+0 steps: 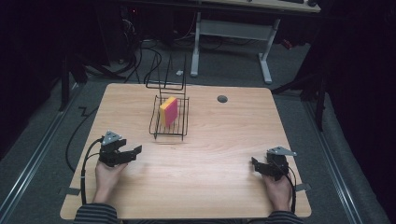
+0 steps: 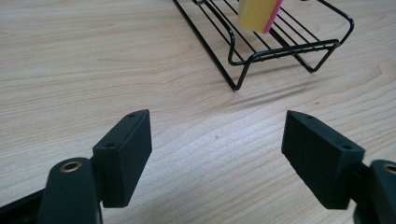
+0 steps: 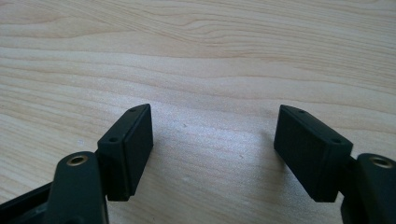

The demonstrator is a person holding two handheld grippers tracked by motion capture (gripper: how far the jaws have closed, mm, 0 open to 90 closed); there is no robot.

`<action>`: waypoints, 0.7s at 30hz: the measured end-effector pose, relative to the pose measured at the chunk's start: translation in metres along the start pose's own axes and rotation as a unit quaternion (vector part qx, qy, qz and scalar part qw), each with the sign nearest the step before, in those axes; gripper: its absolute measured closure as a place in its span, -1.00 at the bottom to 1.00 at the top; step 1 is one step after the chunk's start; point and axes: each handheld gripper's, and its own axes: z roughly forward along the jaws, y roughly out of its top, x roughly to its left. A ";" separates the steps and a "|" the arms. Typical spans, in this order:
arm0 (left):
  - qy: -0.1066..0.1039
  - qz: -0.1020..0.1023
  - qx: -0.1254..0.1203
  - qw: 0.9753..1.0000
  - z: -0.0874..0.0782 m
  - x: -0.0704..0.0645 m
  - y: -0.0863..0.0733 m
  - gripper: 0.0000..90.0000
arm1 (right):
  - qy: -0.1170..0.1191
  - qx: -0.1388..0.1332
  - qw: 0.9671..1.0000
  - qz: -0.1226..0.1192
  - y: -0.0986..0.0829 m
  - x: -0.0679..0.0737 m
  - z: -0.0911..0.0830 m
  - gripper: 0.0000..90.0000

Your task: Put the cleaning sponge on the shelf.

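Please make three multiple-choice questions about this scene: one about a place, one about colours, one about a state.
1. Where is the yellow and pink rectangular sponge?
A. In the black wire rack
B. Flat on the light wooden table
C. Between the jaws of a gripper

2. Which colours does the sponge show?
A. Blue and white
B. Yellow and pink
C. Green only

3. How is the left hand-held gripper?
A. Shut on the sponge
B. Shut on nothing
C. Open

Answers: 1 A, it stands on edge inside the rack. 2 B, both colours show in the high view. 3 C, bare table shows between its jaws.
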 end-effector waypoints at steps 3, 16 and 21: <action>0.000 0.000 0.005 1.000 0.003 0.000 -0.001 -0.44 | 0.000 0.000 1.000 0.000 0.000 0.000 0.000 -0.37; 0.009 -0.004 0.025 1.000 0.014 0.006 -0.004 -0.43 | 0.000 0.000 1.000 0.000 0.000 0.000 0.000 -0.37; 0.014 -0.003 0.032 0.999 0.019 0.007 -0.005 -0.42 | 0.000 0.000 1.000 0.000 0.000 0.000 0.000 -0.37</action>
